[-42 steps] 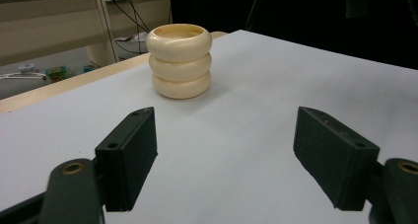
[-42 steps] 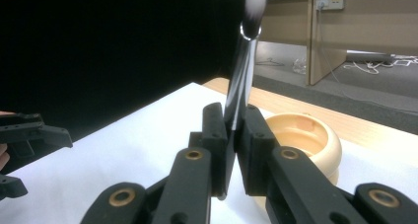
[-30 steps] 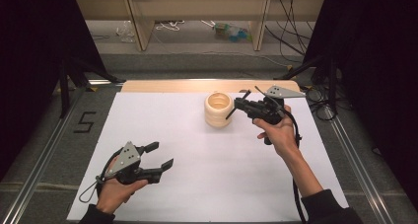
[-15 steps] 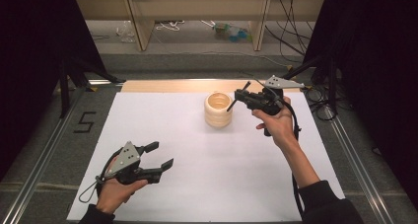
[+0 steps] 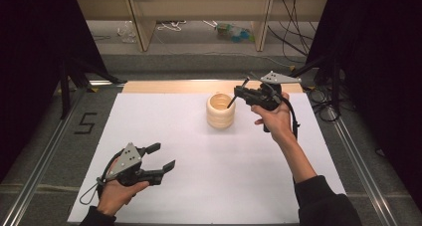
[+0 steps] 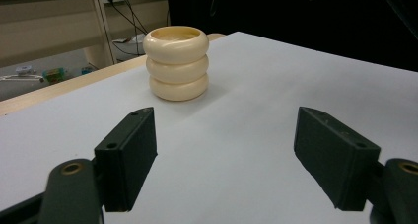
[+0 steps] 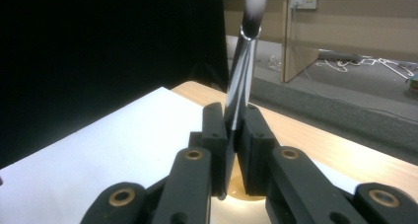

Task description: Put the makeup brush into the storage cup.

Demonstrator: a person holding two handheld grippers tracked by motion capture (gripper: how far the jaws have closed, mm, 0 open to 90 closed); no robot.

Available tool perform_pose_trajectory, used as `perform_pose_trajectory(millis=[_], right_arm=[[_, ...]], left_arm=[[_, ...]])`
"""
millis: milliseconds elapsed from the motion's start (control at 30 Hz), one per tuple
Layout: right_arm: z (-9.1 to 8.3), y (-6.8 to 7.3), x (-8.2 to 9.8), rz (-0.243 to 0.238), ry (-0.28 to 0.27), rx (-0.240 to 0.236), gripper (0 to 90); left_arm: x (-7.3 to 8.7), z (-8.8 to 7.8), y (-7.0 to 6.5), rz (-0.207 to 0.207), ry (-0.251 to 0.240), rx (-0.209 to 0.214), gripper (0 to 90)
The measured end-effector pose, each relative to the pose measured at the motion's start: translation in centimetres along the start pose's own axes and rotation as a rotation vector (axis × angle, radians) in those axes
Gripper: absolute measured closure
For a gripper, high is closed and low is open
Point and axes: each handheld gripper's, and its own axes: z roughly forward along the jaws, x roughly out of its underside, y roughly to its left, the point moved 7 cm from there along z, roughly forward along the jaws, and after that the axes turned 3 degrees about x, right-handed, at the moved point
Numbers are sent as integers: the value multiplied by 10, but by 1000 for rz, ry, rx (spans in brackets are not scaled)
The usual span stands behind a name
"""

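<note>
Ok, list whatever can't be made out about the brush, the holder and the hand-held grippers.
- Brush tip: blurred in the right gripper view.
- Brush lower end: hidden behind the right hand-held gripper there; too small in the high view to tell whether it is inside the cream holder.
- Holder's inside: its rim hides it in the left gripper view.
- Left hand-held gripper: cut off by the bottom edge.

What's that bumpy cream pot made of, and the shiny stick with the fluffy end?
The pot looks like smooth glazed ceramic or plastic: soft, even sheen, no grain. The brush in the right tool seems to have a polished metal handle, mirror-bright with streaky reflections, and pale, blurry bristles.
</note>
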Motion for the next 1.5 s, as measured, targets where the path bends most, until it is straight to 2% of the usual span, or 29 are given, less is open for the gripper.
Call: perform_pose_trajectory(millis=[233,267,333,367,400,467,500,533,700,833,867,900,933,967,1100,1200,1333,1433,1467,1500], right_arm=[[7,-5,-3,10,-2,17,837],[8,-5,-3,26,-1,17,837],[10,-8,-4,5,-11,29,836],[11,-8,-3,16,2,28,837],[12,-9,-4,9,-7,33,837],[15,-9,-4,25,4,35,837],[16,-11,-5,8,-5,39,837],[17,-11,-4,22,3,40,837],[24,-13,-2,25,4,50,837],[30,-13,-1,10,13,56,837],[31,-13,-1,17,15,61,837],[32,-15,-1,3,9,66,837],[33,-14,-1,17,17,61,837],[34,-14,-1,9,21,66,837],[38,-14,-4,-12,19,72,837],[41,-13,-5,-18,22,74,837],[44,-11,-5,-8,40,75,837],[48,-13,-5,-26,31,80,837],[49,-12,-4,-5,42,77,837],[49,-13,-4,-12,44,83,837]], left_arm=[[0,0,0,5,4,1,242],[0,0,0,6,4,2,242],[0,1,-1,-6,-6,12,241],[-1,1,-2,-9,-10,14,241],[-1,0,-2,-9,-5,7,241],[-1,0,-2,8,1,9,241],[-1,0,-2,9,1,11,240],[0,0,-2,4,0,11,240],[-1,0,-2,12,0,13,241],[0,0,-3,13,4,12,240],[0,1,-3,8,1,14,240],[0,1,-6,-17,3,33,241],[1,1,-7,-28,5,36,240],[1,1,-7,-34,5,32,240],[0,1,-4,-7,-3,20,240],[0,1,-4,-4,1,11,240],[0,1,-4,13,3,17,240],[0,1,-4,4,2,14,240],[0,1,-4,1,0,14,240],[0,1,-4,1,0,15,241]])
